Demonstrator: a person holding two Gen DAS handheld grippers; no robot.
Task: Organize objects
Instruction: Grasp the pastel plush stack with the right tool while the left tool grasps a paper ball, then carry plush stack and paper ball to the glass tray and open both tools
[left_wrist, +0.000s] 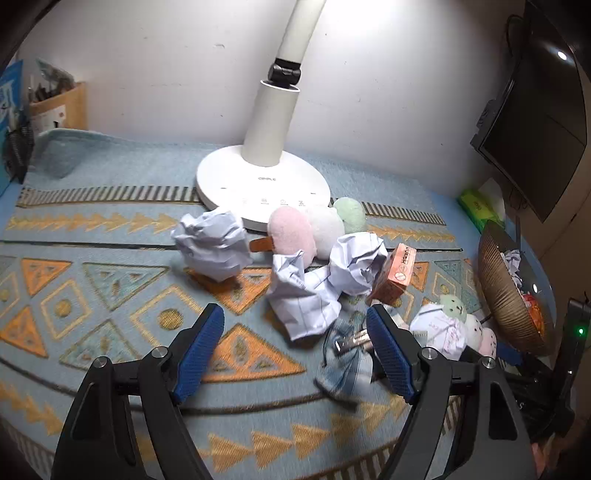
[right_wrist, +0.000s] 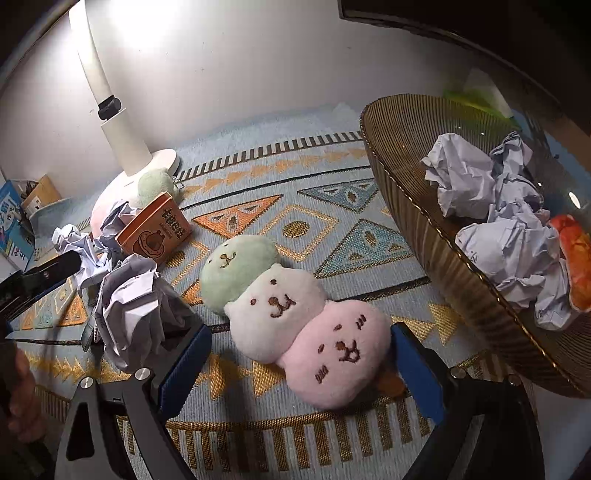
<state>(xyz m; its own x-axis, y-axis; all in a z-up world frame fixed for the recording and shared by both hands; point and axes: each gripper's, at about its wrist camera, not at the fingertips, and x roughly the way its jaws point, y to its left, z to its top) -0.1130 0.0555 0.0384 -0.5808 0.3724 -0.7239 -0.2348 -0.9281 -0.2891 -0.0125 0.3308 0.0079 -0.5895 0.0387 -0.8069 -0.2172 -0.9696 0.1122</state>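
My left gripper (left_wrist: 295, 334) is open above the patterned mat, with a crumpled paper ball (left_wrist: 301, 299) just beyond its fingertips. Another paper ball (left_wrist: 212, 247) lies to the left, a third (left_wrist: 356, 264) to the right. A blue-checked scrap with a metal clip (left_wrist: 347, 354) lies beside the right finger. An orange box (left_wrist: 395, 273) leans nearby. My right gripper (right_wrist: 301, 345) is open around the pink end of a three-ball plush skewer (right_wrist: 288, 310), fingers either side, not closed. A brown basket (right_wrist: 424, 229) holds several paper balls (right_wrist: 491, 206).
A white desk lamp (left_wrist: 262, 181) stands at the back with a second plush skewer (left_wrist: 314, 229) at its base. The orange box (right_wrist: 155, 229) and a paper ball (right_wrist: 133, 310) lie left of the right gripper. A monitor (left_wrist: 535, 129) stands right; a wooden box (left_wrist: 59, 107) far left.
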